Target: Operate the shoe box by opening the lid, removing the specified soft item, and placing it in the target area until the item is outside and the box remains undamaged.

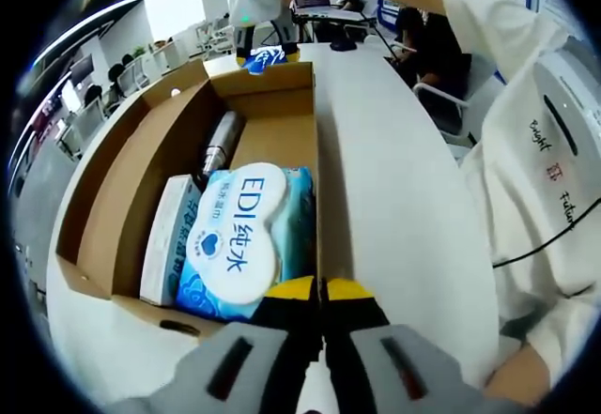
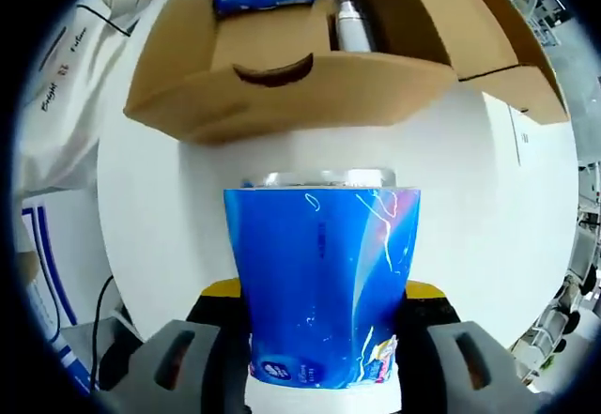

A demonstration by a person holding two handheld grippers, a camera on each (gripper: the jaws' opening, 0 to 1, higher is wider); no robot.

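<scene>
The blue soft pack is out of the shoe box and clamped between the jaws of the right gripper, held over bare white worktop just past the box's short end wall. In the left gripper view the same pack shows small at the far end of the box, in the right gripper.

The step in hand looks like setting the pack down. To do it well, lower it flat onto the bare worktop clear of the box wall, and release only once it rests, so it does not topple against the cardboard.

The left gripper sits at the near end of the box with its yellow-tipped jaws pressed together on nothing, just beside the wet-wipes pack. A white carton and a metal flask also lie inside. The lid flap lies open along one long side.

The worktop is white and smooth; a person in a white shirt stands at its long edge. Beyond is an office with desks and chairs.
</scene>
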